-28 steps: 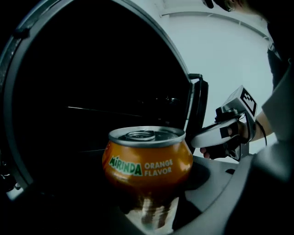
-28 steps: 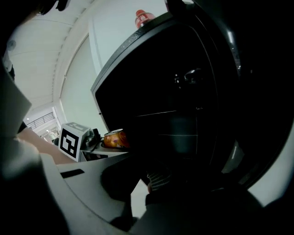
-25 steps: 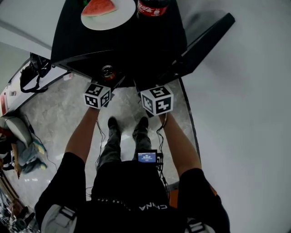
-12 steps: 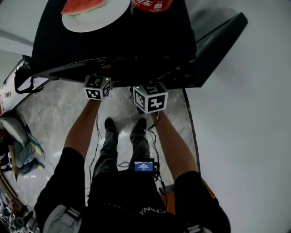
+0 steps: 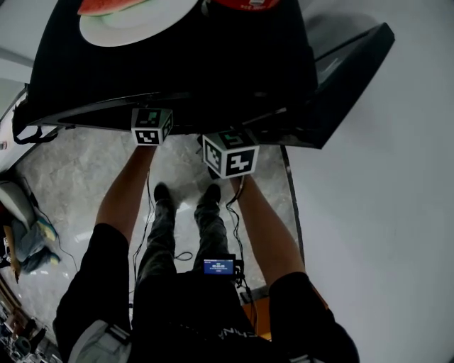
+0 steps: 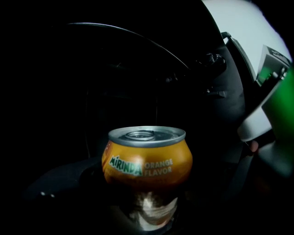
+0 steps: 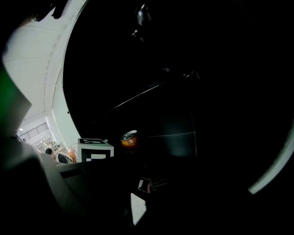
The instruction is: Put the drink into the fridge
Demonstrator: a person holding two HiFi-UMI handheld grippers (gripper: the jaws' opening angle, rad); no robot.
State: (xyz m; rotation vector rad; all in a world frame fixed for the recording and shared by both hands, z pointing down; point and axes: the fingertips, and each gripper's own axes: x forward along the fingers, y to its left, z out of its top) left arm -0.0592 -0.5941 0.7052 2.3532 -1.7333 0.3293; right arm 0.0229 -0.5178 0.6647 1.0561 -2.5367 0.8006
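An orange Mirinda can (image 6: 146,160) stands upright between the dark jaws of my left gripper (image 6: 146,206), which is shut on its lower half. Around it is the dark inside of the black fridge (image 5: 177,64). In the head view only the left gripper's marker cube (image 5: 150,126) shows at the fridge's front edge, and the can is hidden. The right gripper's marker cube (image 5: 230,152) sits just right of it. The right gripper view is nearly black; it shows the can (image 7: 129,139) and the left cube (image 7: 94,153), but its own jaws are lost in the dark.
The fridge door (image 5: 344,78) stands open to the right. On top of the fridge are a white plate (image 5: 142,25) with a watermelon slice and a red-labelled bottle (image 5: 252,3). Cables trail over the marble floor (image 5: 78,177) by the person's feet.
Both grippers have moved forward under the fridge's top edge. The can, visible ahead of the left cube a second ago, is now hidden inside the fridge in the head view.
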